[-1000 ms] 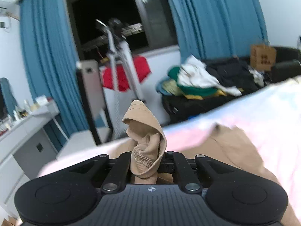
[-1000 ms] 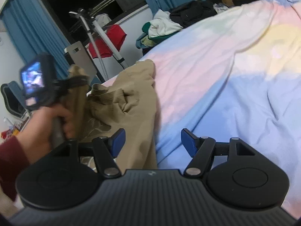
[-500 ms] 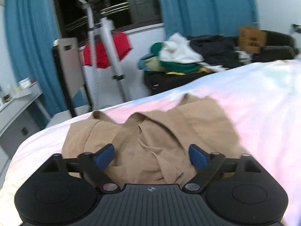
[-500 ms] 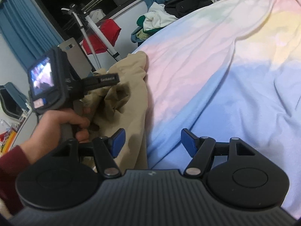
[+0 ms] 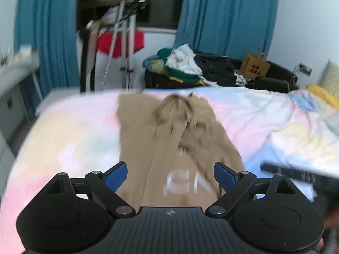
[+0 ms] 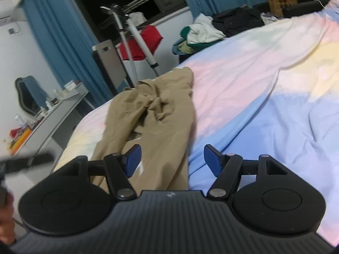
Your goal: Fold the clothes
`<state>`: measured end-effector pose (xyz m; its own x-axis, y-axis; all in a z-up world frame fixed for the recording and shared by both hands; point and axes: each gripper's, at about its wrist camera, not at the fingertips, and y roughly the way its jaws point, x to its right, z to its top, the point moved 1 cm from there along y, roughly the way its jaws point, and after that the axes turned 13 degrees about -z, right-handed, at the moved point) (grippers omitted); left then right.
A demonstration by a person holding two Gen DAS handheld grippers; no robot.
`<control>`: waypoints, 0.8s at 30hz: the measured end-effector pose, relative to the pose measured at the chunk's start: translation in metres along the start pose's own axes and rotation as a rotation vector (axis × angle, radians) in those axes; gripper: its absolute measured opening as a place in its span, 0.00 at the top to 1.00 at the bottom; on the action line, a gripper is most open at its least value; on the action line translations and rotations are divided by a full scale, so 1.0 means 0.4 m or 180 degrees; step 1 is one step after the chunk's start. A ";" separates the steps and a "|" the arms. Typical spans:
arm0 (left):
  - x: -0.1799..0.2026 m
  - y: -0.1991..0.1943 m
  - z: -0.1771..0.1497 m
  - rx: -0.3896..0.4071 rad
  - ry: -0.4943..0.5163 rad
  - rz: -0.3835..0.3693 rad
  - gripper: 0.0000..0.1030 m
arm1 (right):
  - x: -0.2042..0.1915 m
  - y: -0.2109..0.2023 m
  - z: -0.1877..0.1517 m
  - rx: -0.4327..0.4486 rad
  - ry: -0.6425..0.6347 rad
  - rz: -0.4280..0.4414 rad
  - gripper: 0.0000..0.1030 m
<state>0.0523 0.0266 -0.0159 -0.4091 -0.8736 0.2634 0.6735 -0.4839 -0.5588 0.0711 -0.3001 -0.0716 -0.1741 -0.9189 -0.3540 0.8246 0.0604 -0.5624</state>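
Note:
A tan garment [image 5: 169,139] with white lettering near its close end lies stretched along the pastel bedspread [image 5: 63,131], bunched at its far end. My left gripper [image 5: 170,174] is open and empty, hovering over the garment's near end. In the right wrist view the same garment [image 6: 152,118] lies crumpled on the bed's left side. My right gripper [image 6: 170,160] is open and empty above the garment's near edge. The left view is motion-blurred.
A pile of clothes [image 5: 190,65] lies beyond the bed's far edge. A metal stand [image 5: 120,42] with a red cloth stands by the blue curtains [image 5: 228,14]. A desk [image 6: 53,114] runs along the left wall. A paper bag [image 5: 254,67] stands at the back right.
My left gripper has let go of the tan garment, opened and drawn back toward me. The garment now lies spread along the bed. The right gripper stayed open and shifted little.

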 end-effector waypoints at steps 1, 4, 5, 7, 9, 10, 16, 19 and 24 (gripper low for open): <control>-0.020 -0.035 -0.030 -0.0031 -0.0139 -0.0010 0.12 | -0.002 -0.022 -0.001 0.0007 -0.0008 0.0039 0.33; -0.083 -0.096 -0.112 -0.0135 -0.0559 -0.0084 0.13 | -0.013 -0.086 -0.003 0.0047 -0.0056 0.0099 0.33; -0.108 -0.107 -0.136 -0.0170 -0.0712 -0.0117 0.13 | -0.017 -0.104 -0.006 0.0036 -0.0073 0.0115 0.33; -0.155 -0.125 -0.179 -0.0260 -0.1024 -0.0201 0.17 | -0.026 -0.143 -0.013 0.0022 -0.0107 0.0147 0.33; -0.185 -0.128 -0.204 -0.0399 -0.1272 -0.0325 0.19 | -0.027 -0.184 -0.031 0.0020 -0.0134 0.0136 0.34; -0.190 -0.126 -0.210 -0.0440 -0.1278 -0.0357 0.19 | -0.026 -0.202 -0.041 0.0008 -0.0146 0.0118 0.34; -0.190 -0.071 -0.255 -0.0845 -0.1017 -0.0088 0.24 | 0.003 -0.267 -0.133 -0.0239 -0.0047 -0.0009 0.33; -0.192 -0.063 -0.285 -0.1013 -0.0979 -0.0021 0.37 | 0.007 -0.258 -0.141 -0.0287 -0.0018 -0.0079 0.33; -0.146 -0.079 -0.281 -0.1101 -0.0583 0.0052 0.82 | 0.006 -0.213 -0.152 -0.0459 0.0001 -0.0141 0.33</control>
<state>-0.0143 0.0986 -0.1022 -0.2622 -0.8909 0.3708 0.4189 -0.4512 -0.7880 -0.0326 -0.2837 -0.0700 -0.2087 -0.9218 -0.3268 0.7304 0.0753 -0.6789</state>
